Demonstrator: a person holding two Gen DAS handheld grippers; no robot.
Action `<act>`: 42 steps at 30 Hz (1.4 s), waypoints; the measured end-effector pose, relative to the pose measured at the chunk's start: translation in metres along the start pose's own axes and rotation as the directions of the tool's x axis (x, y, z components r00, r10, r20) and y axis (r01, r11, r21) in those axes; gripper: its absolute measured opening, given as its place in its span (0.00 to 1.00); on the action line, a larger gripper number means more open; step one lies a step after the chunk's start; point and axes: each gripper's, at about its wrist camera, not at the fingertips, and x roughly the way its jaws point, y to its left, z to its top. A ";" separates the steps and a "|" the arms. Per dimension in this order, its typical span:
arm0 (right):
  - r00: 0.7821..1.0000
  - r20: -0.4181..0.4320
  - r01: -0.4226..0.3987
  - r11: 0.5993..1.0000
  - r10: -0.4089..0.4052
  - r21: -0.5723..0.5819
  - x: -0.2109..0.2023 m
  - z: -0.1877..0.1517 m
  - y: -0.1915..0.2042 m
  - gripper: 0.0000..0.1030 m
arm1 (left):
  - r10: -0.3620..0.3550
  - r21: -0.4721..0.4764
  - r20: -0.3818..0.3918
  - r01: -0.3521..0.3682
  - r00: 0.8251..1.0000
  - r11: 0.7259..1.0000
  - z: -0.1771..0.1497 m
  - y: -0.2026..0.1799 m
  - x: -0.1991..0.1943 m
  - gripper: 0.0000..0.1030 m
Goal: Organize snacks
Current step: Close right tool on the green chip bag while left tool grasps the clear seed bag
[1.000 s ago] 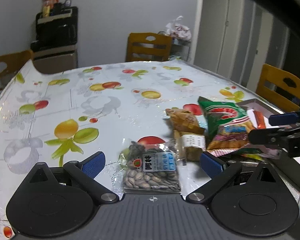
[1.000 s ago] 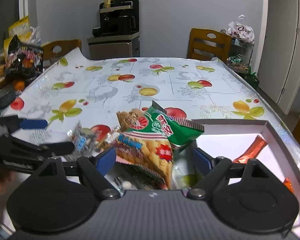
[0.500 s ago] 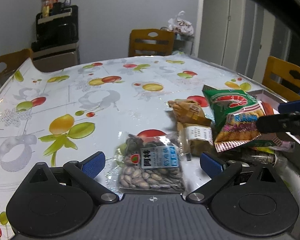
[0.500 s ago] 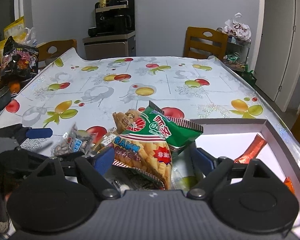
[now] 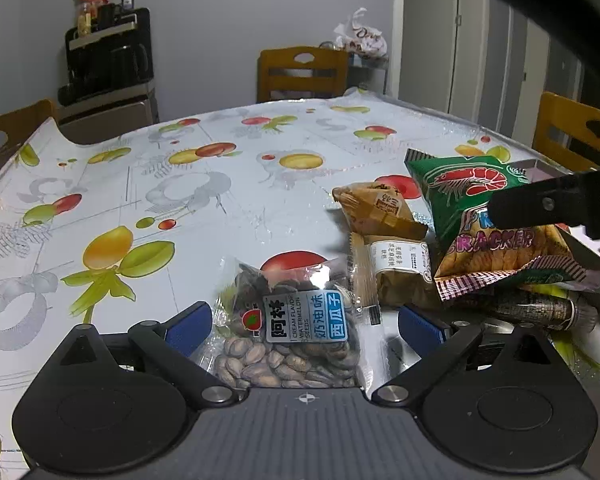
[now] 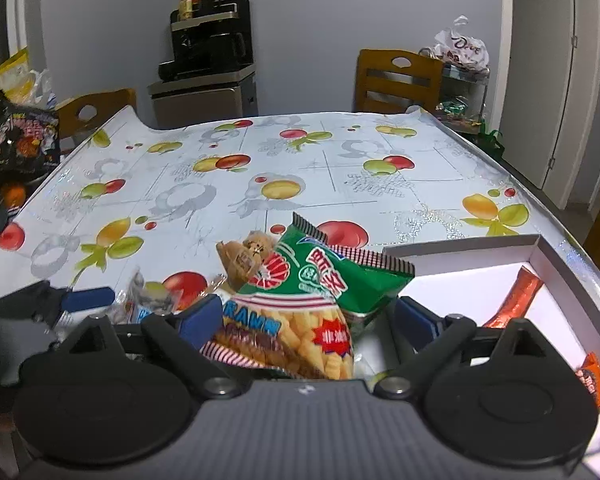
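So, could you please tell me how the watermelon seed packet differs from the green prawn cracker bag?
The watermelon seed packet is clear, so its seeds show; the prawn cracker bag is opaque green with a red prawn. The seed packet is smaller and lies flat on the tablecloth, while the cracker bag is puffed and rests tilted on other snacks. Both are sealed and lie between open claw fingers.
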 end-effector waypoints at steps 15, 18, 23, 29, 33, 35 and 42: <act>0.999 -0.017 0.043 0.999 -0.043 -0.001 0.036 -0.001 0.009 0.87 | 0.012 -0.012 -0.029 -0.012 1.000 1.000 0.001 0.003 0.005 0.81; 0.999 -0.019 0.040 0.999 -0.041 -0.011 0.037 -0.003 0.009 0.79 | 0.008 -0.007 -0.023 -0.008 1.000 1.000 0.001 0.002 0.005 0.78; 0.999 -0.007 0.040 0.999 -0.040 -0.010 0.035 -0.007 0.006 0.73 | 0.007 -0.010 -0.022 -0.007 1.000 1.000 0.001 0.002 0.005 0.77; 0.999 0.030 0.046 0.999 -0.045 -0.023 0.026 -0.010 0.006 0.66 | 0.006 -0.009 -0.020 -0.006 1.000 1.000 0.001 0.002 0.004 0.75; 0.997 0.071 0.042 0.998 -0.039 -0.043 0.015 -0.011 0.008 0.51 | 0.008 -0.009 -0.017 -0.009 1.000 1.000 0.001 0.002 0.004 0.74; 0.997 0.072 0.041 0.998 -0.037 -0.048 0.013 -0.012 0.007 0.51 | 0.010 -0.008 -0.015 -0.010 1.000 1.000 0.001 0.002 0.003 0.72; 0.994 0.107 0.027 0.999 -0.022 -0.044 -0.003 -0.016 0.004 0.50 | 0.010 0.032 0.010 -0.010 1.000 0.999 0.001 -0.004 -0.001 0.54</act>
